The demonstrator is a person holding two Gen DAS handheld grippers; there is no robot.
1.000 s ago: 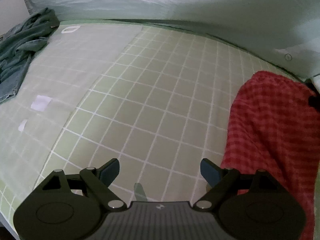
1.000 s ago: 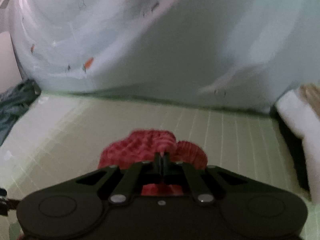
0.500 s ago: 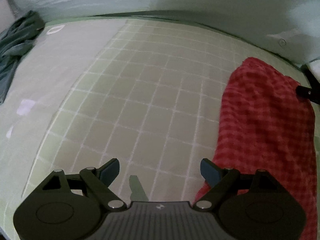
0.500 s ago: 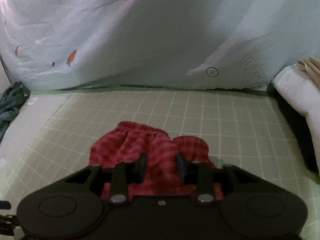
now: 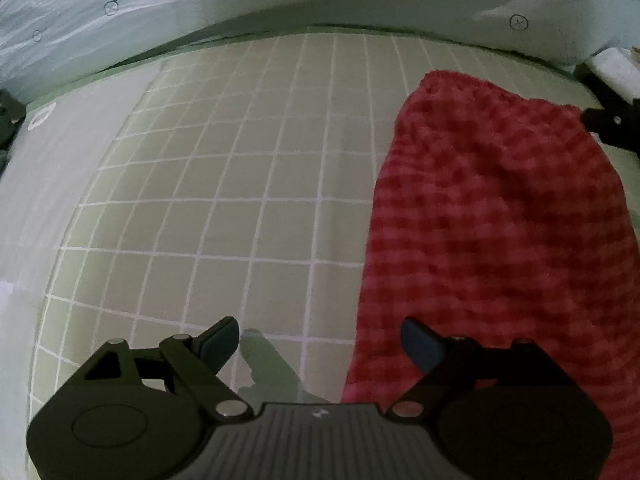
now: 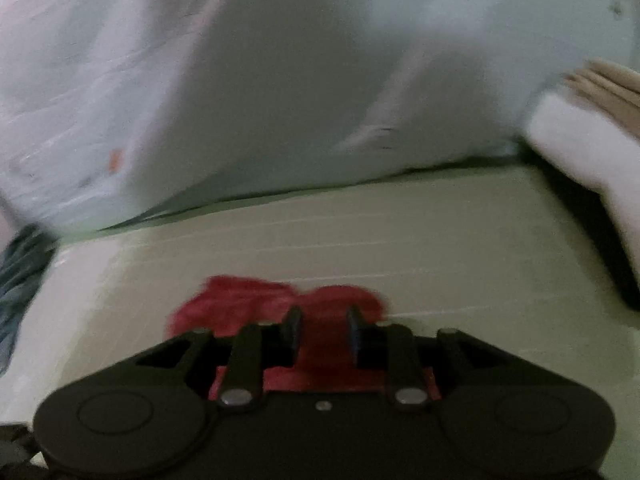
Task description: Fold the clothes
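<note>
We see the red checked shorts (image 5: 496, 240) lying flat on the bed (image 5: 240, 184), on its green grid sheet. From the left wrist view the cloth fills the right side, its near edge running under the right-hand finger of the left claw (image 5: 320, 342); that claw's jaws stand wide apart with only bare sheet between them, nothing gripped. This view alone gives the sharp check pattern, the carrot-print quilt (image 5: 120, 4) behind, and a dark piece of the other tool at the shorts' far right edge. The right wrist view is blurred. There the right claw (image 6: 322, 326) has its jaws partly apart, having just been opening, with red cloth showing between and below them; the pads do not appear to press on it. Only this view shows the folded white and tan stack (image 6: 592, 136) at far right and the blue-grey garment (image 6: 18, 280) at left.
</note>
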